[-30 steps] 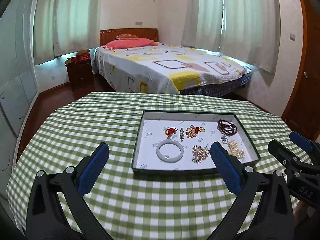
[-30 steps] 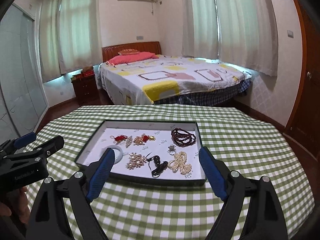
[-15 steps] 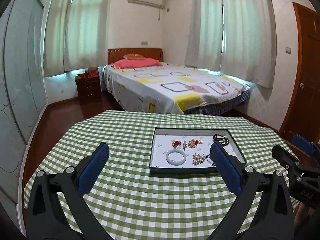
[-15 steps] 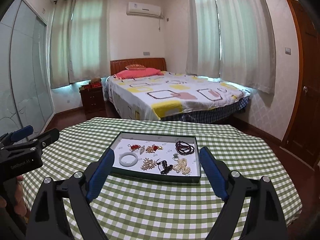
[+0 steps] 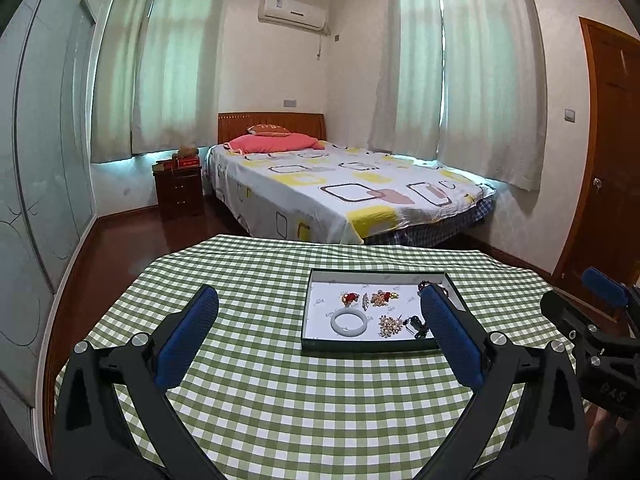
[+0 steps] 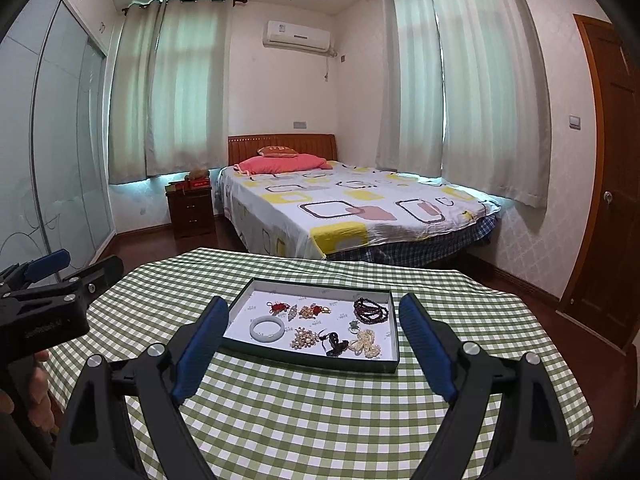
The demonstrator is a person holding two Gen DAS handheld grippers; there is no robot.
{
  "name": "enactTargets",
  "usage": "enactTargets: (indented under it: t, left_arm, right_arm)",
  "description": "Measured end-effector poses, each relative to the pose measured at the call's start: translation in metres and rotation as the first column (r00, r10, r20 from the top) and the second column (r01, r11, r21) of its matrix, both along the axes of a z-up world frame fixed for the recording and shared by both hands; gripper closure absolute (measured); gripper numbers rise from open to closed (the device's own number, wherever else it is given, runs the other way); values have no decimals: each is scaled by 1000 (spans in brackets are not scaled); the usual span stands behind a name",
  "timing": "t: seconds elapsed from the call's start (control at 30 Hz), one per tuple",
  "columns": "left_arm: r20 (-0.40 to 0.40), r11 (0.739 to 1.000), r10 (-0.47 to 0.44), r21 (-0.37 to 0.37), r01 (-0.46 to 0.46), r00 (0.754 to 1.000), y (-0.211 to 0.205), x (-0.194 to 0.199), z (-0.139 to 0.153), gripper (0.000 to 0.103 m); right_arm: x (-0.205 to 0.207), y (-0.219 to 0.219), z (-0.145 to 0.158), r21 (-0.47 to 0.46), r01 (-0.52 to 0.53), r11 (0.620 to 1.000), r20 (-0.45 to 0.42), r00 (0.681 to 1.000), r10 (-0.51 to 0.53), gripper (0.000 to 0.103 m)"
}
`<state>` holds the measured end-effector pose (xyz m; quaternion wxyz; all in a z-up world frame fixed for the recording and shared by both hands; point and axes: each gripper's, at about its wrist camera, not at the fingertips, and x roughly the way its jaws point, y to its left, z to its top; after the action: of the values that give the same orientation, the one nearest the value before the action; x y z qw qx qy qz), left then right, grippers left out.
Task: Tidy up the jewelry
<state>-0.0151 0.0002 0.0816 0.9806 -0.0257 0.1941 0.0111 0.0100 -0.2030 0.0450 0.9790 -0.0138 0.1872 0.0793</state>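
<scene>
A shallow dark-rimmed tray point(image 5: 360, 346) point(image 6: 312, 362) with a white floor sits on the green checked table. It holds a white bangle point(image 5: 349, 322) point(image 6: 267, 328), a dark red bead bracelet point(image 6: 370, 310), a pearl strand point(image 6: 365, 344), a gold cluster brooch point(image 5: 389, 326) point(image 6: 305, 338), a black piece point(image 6: 335, 344) and small red and gold charms point(image 5: 350, 298) point(image 6: 314, 311). My left gripper point(image 5: 320, 320) is open and empty, held back above the near table. My right gripper point(image 6: 314, 326) is open and empty, also well short of the tray.
The round table with the green checked cloth point(image 5: 256, 392) point(image 6: 320, 420) drops off on all sides. Behind it stand a bed point(image 5: 340, 188), a dark nightstand point(image 5: 180, 192) at the left, glass wardrobe doors at the far left and a wooden door point(image 6: 612, 200) at the right.
Both grippers have pulled back and risen away from the tray, which now looks smaller and farther. Both stay open. The jewelry has not moved.
</scene>
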Motion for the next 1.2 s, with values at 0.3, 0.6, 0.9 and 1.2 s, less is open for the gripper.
enactTargets:
  t: [0.3, 0.6, 0.9, 1.2]
  left_arm:
    - [6, 1000, 4, -6, -4, 1000, 3, -3, -1, 4]
    - [3, 1000, 2, -5, -2, 1000, 4, -4, -1, 4]
    - [1, 1000, 3, -8, -3, 1000, 5, -6, 0, 4]
    - [2, 1000, 3, -10, -3, 1000, 5, -6, 1, 4]
  right_arm:
    - [-4, -2, 0, 1, 2, 1000, 4, 1000, -2, 19]
    - [-4, -2, 0, 1, 2, 1000, 6, 1000, -2, 19]
    - [-5, -2, 0, 4, 4, 1000, 2, 1000, -4, 19]
    - [-6, 0, 1, 3, 4, 1000, 3, 1000, -4, 19]
